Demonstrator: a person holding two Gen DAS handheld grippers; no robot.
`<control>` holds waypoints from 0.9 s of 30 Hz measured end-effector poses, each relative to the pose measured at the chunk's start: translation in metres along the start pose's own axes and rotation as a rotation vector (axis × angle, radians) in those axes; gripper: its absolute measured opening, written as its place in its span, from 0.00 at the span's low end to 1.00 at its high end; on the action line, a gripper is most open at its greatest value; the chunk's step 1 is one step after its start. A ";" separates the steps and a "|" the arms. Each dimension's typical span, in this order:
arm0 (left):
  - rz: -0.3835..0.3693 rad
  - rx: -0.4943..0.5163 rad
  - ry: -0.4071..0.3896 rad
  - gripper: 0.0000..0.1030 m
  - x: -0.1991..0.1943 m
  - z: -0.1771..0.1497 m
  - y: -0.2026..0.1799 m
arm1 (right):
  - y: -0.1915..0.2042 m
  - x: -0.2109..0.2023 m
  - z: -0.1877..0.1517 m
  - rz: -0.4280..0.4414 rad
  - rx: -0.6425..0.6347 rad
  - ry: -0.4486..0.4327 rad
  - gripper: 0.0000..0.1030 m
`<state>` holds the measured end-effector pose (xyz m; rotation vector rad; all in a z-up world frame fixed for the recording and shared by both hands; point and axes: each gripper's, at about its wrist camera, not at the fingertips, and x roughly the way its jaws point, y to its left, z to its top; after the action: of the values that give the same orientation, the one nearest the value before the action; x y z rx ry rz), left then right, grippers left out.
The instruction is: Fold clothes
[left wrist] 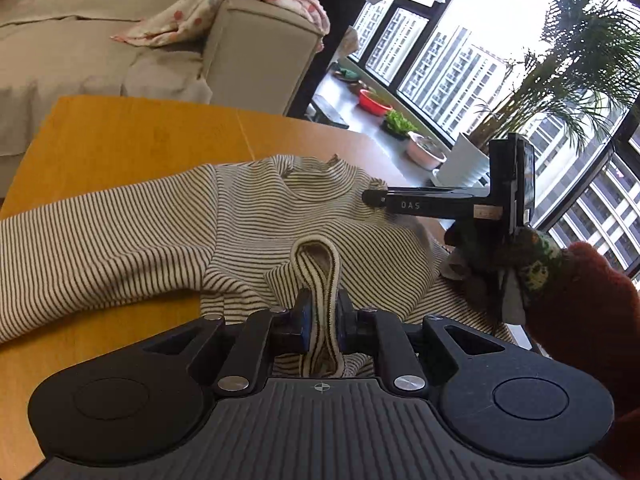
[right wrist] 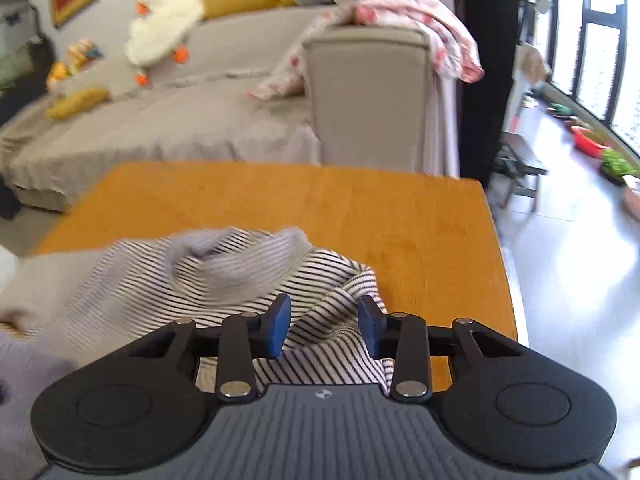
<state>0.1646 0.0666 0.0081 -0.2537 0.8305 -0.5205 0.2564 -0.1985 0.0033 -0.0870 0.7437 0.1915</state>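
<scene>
Two grippers work over one striped top (left wrist: 248, 216) that lies spread across the near part of our wooden table (left wrist: 120, 136), one sleeve running off toward the left edge. Our left gripper (left wrist: 320, 320) has its jaws pressed together on a folded band of the striped cloth, which loops up between the blue pads. Our right gripper (right wrist: 324, 326) hangs over the right side of the garment, its jaws partly spread with striped fabric lying between and beneath them; we cannot see the pads pressing on it. From the left wrist view its black fingers reach in from the right to the shoulder near the collar, a gloved hand (left wrist: 520, 268) behind them. Bare wood stays open beyond the collar to the far edge and along the right edge. Past the far edge stands a grey sofa (right wrist: 200, 120), with clear floor (right wrist: 560, 260) on the right.
</scene>
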 end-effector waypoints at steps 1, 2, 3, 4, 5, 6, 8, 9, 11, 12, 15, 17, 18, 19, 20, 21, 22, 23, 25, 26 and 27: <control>0.003 0.001 -0.006 0.14 0.000 0.002 0.001 | 0.003 0.003 -0.004 -0.016 -0.035 -0.012 0.26; 0.007 0.004 -0.015 0.14 0.001 0.004 0.001 | 0.000 -0.002 -0.004 -0.023 -0.039 -0.034 0.16; 0.012 0.010 -0.033 0.14 -0.001 0.009 0.001 | -0.004 -0.009 -0.004 -0.028 -0.034 -0.059 0.13; 0.019 0.017 -0.054 0.14 -0.003 0.014 0.001 | -0.008 -0.016 -0.004 -0.033 -0.029 -0.085 0.12; 0.027 0.020 -0.082 0.14 -0.005 0.021 0.002 | -0.014 -0.021 -0.005 -0.050 -0.021 -0.099 0.12; 0.042 0.028 -0.108 0.14 -0.005 0.028 0.004 | -0.020 -0.026 -0.007 -0.069 -0.012 -0.109 0.12; 0.088 0.055 -0.156 0.14 -0.002 0.042 0.008 | -0.033 -0.036 -0.012 -0.108 0.005 -0.129 0.07; 0.115 0.066 -0.164 0.14 0.003 0.048 0.011 | -0.041 -0.036 -0.018 -0.147 0.011 -0.120 0.05; 0.152 0.067 -0.148 0.14 0.019 0.054 0.018 | -0.059 -0.030 -0.031 -0.205 0.040 -0.085 0.05; 0.169 0.069 -0.131 0.14 0.027 0.055 0.022 | -0.071 -0.027 -0.037 -0.196 0.080 -0.064 0.05; 0.192 0.070 -0.095 0.13 0.038 0.051 0.030 | -0.078 -0.039 -0.043 -0.118 0.109 -0.073 0.08; 0.194 0.056 -0.085 0.13 0.037 0.048 0.035 | -0.065 -0.053 -0.036 -0.018 0.053 -0.112 0.24; 0.196 0.049 -0.082 0.13 0.036 0.047 0.038 | -0.059 -0.060 -0.033 0.032 0.025 -0.131 0.40; 0.198 0.042 -0.079 0.13 0.035 0.046 0.041 | -0.052 -0.068 -0.030 0.082 -0.003 -0.151 0.50; 0.201 0.040 -0.078 0.13 0.035 0.045 0.041 | -0.046 -0.070 -0.028 0.101 -0.023 -0.159 0.50; 0.204 0.040 -0.078 0.13 0.035 0.045 0.041 | -0.039 -0.070 -0.026 0.112 -0.039 -0.163 0.50; 0.206 0.045 -0.080 0.13 0.035 0.047 0.039 | -0.034 -0.071 -0.027 0.132 -0.038 -0.168 0.48; 0.208 0.051 -0.083 0.13 0.036 0.049 0.037 | -0.028 -0.073 -0.029 0.161 -0.031 -0.173 0.45; 0.198 0.075 -0.103 0.13 0.039 0.061 0.027 | -0.015 -0.075 -0.033 0.224 -0.017 -0.183 0.41; 0.190 0.091 -0.118 0.13 0.040 0.069 0.021 | -0.007 -0.074 -0.036 0.236 -0.020 -0.175 0.41; 0.179 0.107 -0.133 0.13 0.040 0.077 0.015 | 0.000 -0.070 -0.040 0.213 -0.037 -0.155 0.41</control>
<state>0.2501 0.0586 0.0269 -0.1125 0.6862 -0.3747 0.1791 -0.2146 0.0215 -0.0275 0.5945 0.4104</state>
